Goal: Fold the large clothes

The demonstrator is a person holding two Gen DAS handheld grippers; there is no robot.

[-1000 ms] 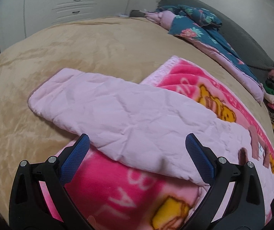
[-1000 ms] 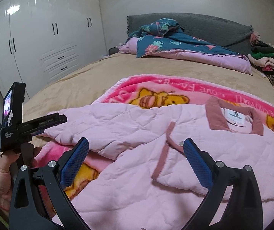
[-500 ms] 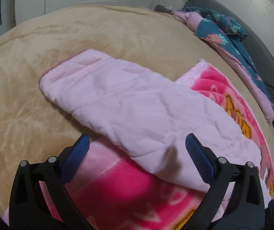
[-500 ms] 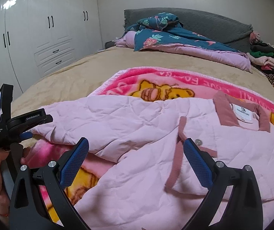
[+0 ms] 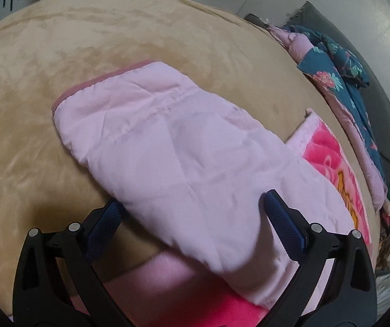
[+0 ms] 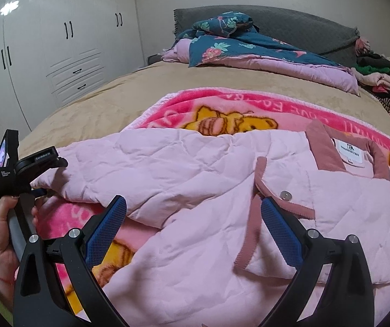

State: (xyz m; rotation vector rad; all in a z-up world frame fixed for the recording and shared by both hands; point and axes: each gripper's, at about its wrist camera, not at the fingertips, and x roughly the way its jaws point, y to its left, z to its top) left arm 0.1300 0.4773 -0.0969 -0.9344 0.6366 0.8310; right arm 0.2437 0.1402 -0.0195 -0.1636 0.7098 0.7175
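Left gripper (image 5: 192,212) gapes wide, empty, straddling the quilted jacket's sleeve (image 5: 167,147); sleeve runs ahead-left to its cuff (image 5: 96,81). Right gripper (image 6: 193,218) likewise wide and empty, above the front placket (image 6: 282,204).

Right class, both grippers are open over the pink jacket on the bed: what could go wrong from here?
1. The left gripper straddles the sleeve with a pink blanket underneath; closing low could pinch the blanket too.
2. The sleeve's cuff lies far from the fingers, so it may droop and fold crooked.
3. The right gripper sits by the loose front flap; grabbing one layer could bunch the jacket.
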